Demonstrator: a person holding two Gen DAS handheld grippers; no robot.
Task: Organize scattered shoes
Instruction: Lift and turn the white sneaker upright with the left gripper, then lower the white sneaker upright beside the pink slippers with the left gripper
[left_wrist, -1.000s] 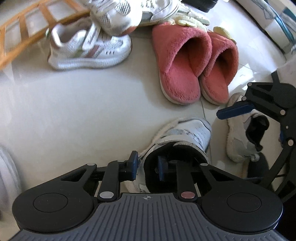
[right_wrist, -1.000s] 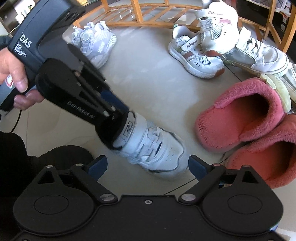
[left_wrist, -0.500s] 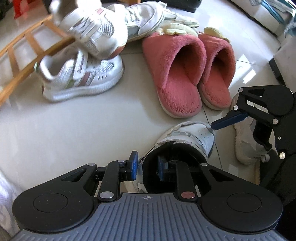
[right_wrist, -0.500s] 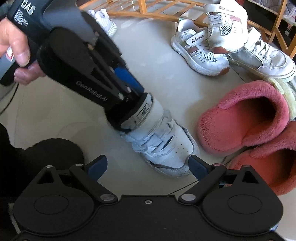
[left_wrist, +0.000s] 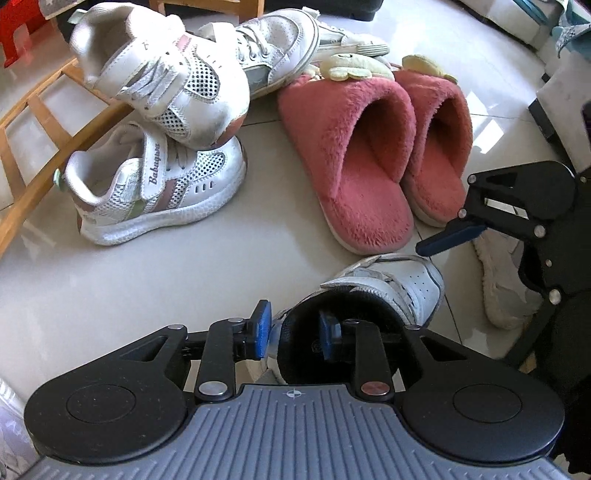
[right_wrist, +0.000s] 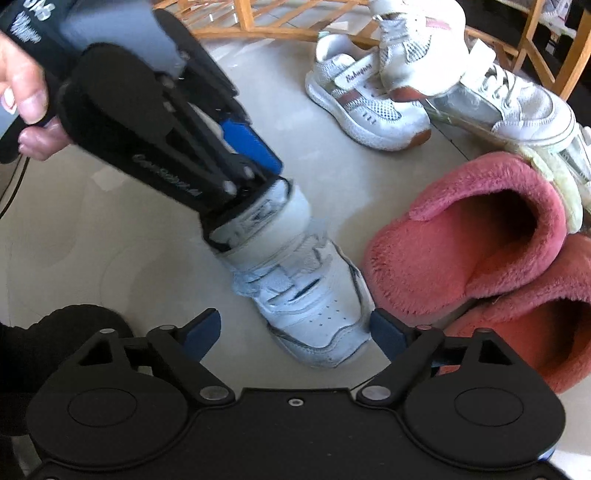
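done: slippers (left_wrist: 373, 155) paired | now: left tool (left_wrist: 293, 334) opening, straddling my high-top's (right_wrist: 306, 288) collar; right tool (right_wrist: 295, 332) closing, wide, empty | left: sneakers (left_wrist: 159, 147) piled

shoes on the floor, by kind: pink plush slippers (left_wrist: 354, 155), two, side by side; white mesh strap sneakers (left_wrist: 155, 184), two, one stacked on the other; white lace-up sneakers (left_wrist: 273, 44), one seen for certain; white high-top strap sneaker (right_wrist: 306, 295), one; fluffy off-white shoe (left_wrist: 506, 284), one, partly hidden; wooden rack (left_wrist: 33, 155), one; grippers, two.
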